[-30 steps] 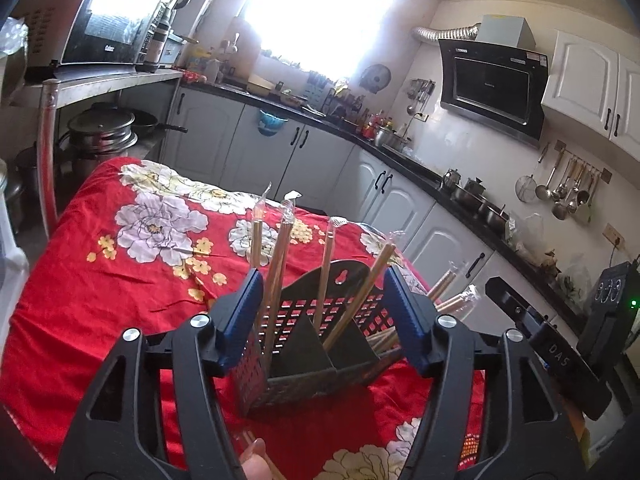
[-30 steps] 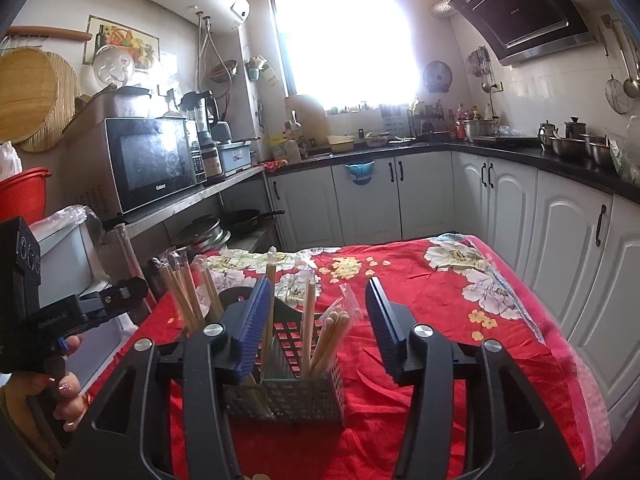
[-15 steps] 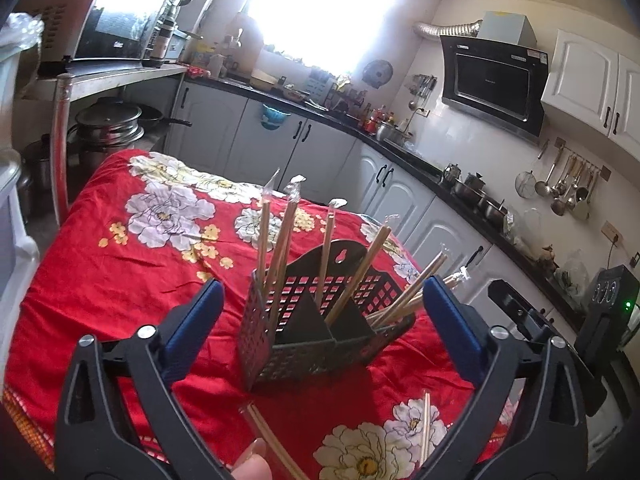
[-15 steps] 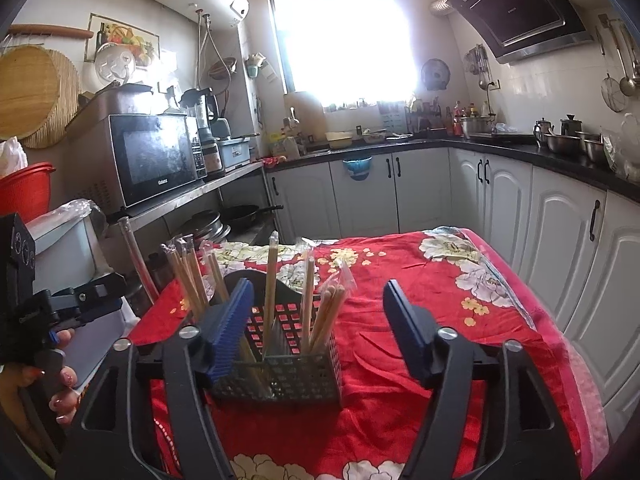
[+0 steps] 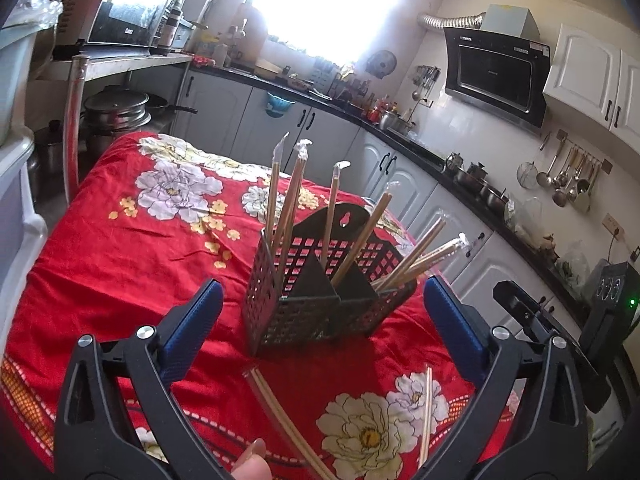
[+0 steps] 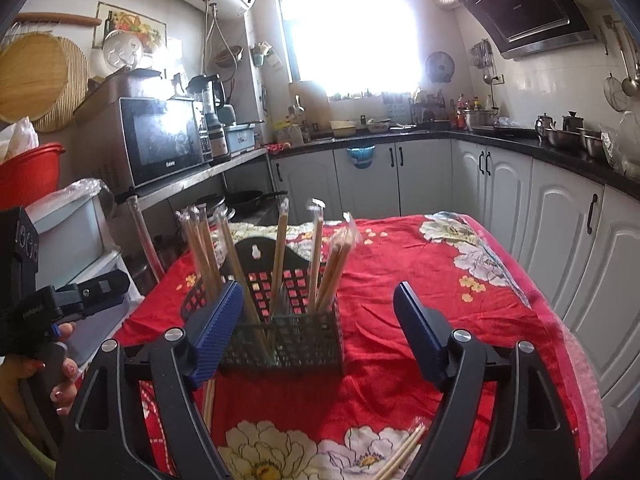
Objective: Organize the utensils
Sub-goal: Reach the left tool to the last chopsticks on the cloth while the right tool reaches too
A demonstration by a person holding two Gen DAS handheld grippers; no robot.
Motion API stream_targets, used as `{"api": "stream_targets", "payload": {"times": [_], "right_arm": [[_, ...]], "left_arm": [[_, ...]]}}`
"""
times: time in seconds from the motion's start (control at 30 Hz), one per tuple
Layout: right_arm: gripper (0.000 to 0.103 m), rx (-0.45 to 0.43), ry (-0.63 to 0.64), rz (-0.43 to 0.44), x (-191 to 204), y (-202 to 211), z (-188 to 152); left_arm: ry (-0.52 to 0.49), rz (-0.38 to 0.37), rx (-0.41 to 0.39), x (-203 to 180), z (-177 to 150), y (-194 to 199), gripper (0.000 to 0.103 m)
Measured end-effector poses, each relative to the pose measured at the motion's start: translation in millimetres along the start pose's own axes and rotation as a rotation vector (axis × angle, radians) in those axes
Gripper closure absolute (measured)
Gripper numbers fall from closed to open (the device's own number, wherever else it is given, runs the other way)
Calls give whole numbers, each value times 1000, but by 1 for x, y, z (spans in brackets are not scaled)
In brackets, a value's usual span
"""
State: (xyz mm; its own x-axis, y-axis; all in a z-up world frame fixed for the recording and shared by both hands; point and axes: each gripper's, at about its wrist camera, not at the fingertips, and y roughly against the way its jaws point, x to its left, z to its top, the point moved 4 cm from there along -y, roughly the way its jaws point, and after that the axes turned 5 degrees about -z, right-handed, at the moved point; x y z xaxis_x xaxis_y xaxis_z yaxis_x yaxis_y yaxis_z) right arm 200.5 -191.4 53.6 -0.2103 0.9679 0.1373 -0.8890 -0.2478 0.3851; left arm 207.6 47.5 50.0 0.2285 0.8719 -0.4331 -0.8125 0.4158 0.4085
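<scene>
Plainly, both tools are idle: the left gripper (image 5: 320, 328) has its blue-padded fingers (image 5: 192, 326) spread wide with nothing between them, and the right gripper (image 6: 318, 330) is likewise splayed and empty. The black perforated plastic utensil caddy (image 5: 316, 284) stands upright on the red floral tablecloth (image 5: 120, 248), already bristling with pairs of pale wooden chopsticks in clear wrappers (image 5: 298, 188) that lean at various angles in its compartments. Three pairs lie loose on the cloth in front of the caddy: a long wrapped pair (image 5: 280, 412) angling towards the left gripper, a shorter pair (image 5: 428, 408) nearer its right finger, and, in the right wrist view, another wrapped pair (image 6: 400, 456) low at the frame's edge beside the right gripper. These sticks should be very light and stiff, but the film sleeve looks slick, so a pinch across the middle of the pair, pads square to its length, would hold better than a grab near the crinkled wrapper end. The caddy itself is probably light enough to tip if a stick is jabbed in off-centre. Whether the loose pairs are all sealed is hard to tell from here.
</scene>
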Motion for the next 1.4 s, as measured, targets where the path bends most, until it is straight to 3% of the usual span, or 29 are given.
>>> {"api": "stream_targets", "payload": {"times": [0.83, 1.4], "right_arm": [[27, 132, 47, 5, -3, 8, -53], [27, 285, -11, -49, -41, -11, -94]], "left_arm": [[18, 45, 124, 4, -65, -10, 11], [27, 34, 241, 3, -104, -41, 11]]}}
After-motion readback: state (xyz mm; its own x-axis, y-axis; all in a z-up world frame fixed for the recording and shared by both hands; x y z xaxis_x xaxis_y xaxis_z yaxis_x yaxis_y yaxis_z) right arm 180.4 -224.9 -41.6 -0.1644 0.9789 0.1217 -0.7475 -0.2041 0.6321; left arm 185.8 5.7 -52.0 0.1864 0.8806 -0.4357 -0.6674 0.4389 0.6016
